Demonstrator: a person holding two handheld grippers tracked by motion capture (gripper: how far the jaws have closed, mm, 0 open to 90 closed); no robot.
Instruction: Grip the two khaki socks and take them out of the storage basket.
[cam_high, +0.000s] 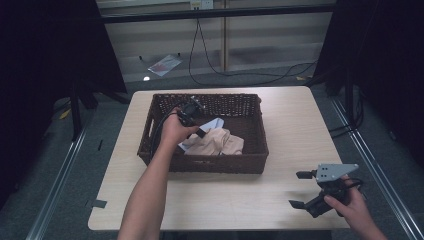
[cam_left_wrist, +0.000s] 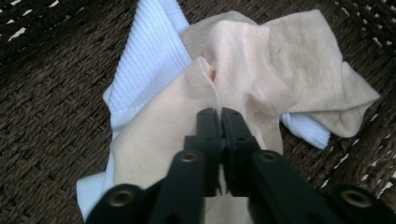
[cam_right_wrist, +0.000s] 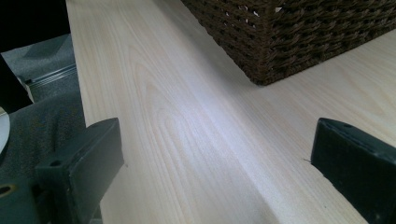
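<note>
Dark curtains hang around a pale wooden tabletop (cam_high: 300, 125) with a brown woven basket (cam_high: 255, 145) on it. Inside the basket lies a beige sock (cam_left_wrist: 261, 70) on top of a white sock (cam_left_wrist: 149, 56). I have my left claw (cam_left_wrist: 218, 114) down in the basket, and its two black jaws are pressed together on a raised fold of the beige sock. My right claw (cam_high: 301, 189) waits on the tabletop near the front right corner, well apart from the basket, with its jaws spread wide and nothing in them.

I think the sock is very light, soft and floppy. It will droop and stretch when lifted. A pinch on a thick fold seems good, because thin cloth could slip out. The white sock touches it underneath and might drag along, so I would lift slowly.
</note>
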